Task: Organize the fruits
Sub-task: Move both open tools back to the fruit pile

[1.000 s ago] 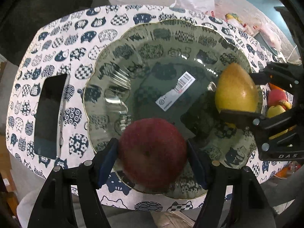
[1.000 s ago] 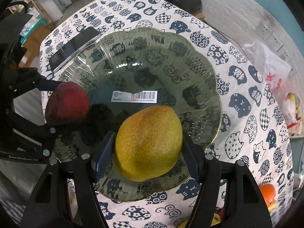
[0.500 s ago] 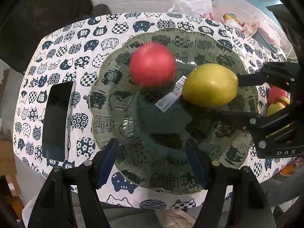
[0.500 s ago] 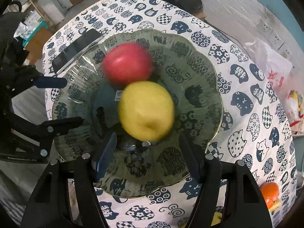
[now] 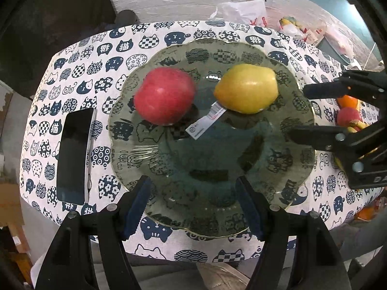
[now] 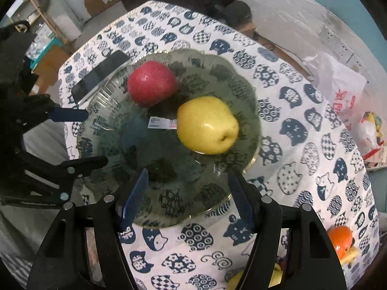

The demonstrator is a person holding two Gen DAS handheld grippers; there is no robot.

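Observation:
A red apple [image 5: 164, 95] and a yellow pear [image 5: 246, 88] lie side by side in a scalloped glass plate [image 5: 278, 188] on the cat-print tablecloth. They also show in the right wrist view, the apple [image 6: 151, 83] beside the pear [image 6: 206, 125] in the plate [image 6: 183, 207]. My left gripper [image 5: 193, 205] is open and empty over the plate's near rim. My right gripper [image 6: 186, 195] is open and empty above the plate's near edge. Each gripper shows in the other's view, the right gripper [image 5: 312, 111] and the left gripper [image 6: 84, 137].
A black phone [image 5: 73, 154] lies on the cloth left of the plate. More fruit, an orange [image 6: 341, 239] and a small red fruit [image 5: 348, 117], sits at the table's right side. A white plastic bag [image 5: 241, 9] lies by the wall.
Both grippers let go of their fruit and drew back. The apple and pear rolled to the plate's far half and now rest there.

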